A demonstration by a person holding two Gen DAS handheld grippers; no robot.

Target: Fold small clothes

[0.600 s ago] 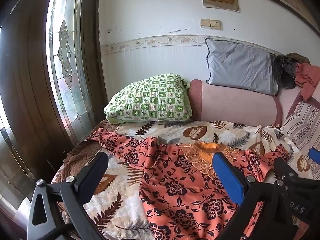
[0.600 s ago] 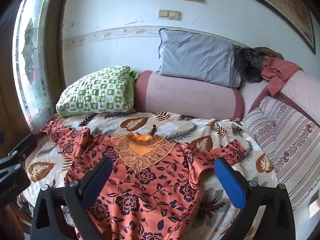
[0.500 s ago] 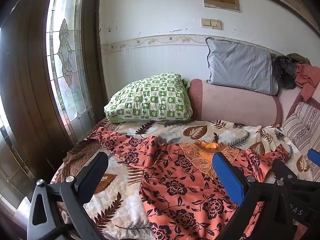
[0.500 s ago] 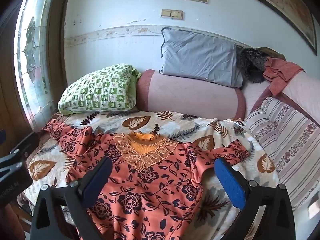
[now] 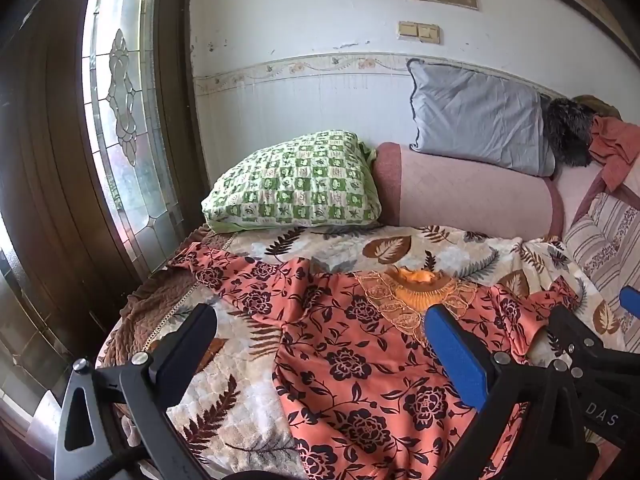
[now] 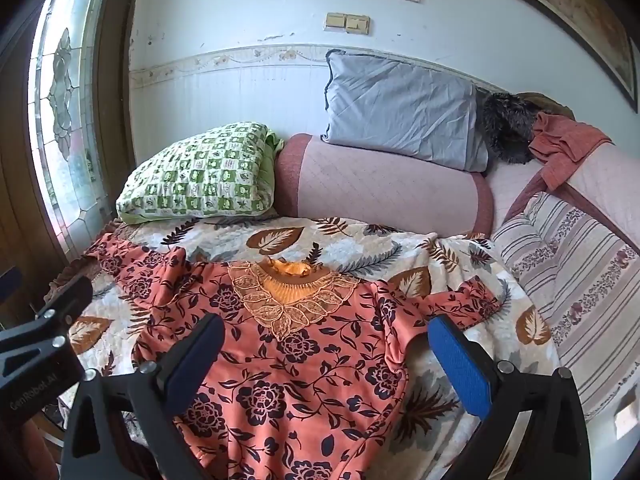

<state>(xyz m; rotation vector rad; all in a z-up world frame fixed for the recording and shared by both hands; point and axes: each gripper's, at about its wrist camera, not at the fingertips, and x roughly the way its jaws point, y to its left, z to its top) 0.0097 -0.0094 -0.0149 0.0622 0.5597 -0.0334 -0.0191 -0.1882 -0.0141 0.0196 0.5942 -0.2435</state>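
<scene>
An orange floral top (image 5: 360,364) (image 6: 280,364) with a lace collar lies spread flat on the leaf-print bedspread (image 5: 400,246) (image 6: 360,244), sleeves stretched out to both sides. My left gripper (image 5: 320,332) hangs open above the top's left half, nothing between its fingers. My right gripper (image 6: 326,340) is open over the top's chest and right side, also holding nothing. In the left wrist view the right gripper's black frame (image 5: 592,364) shows at the right edge. The left gripper's frame (image 6: 44,340) appears at the left of the right wrist view.
A green checked pillow (image 5: 296,184) and a pink bolster (image 5: 472,196) lie at the head of the bed, with a grey pillow (image 5: 480,120) on top. A striped cushion (image 6: 580,272) borders the right side. A stained-glass window (image 5: 124,128) and dark wooden frame stand at the left.
Both views have shifted only slightly; the grippers stay open above the top and the garment has not moved.
</scene>
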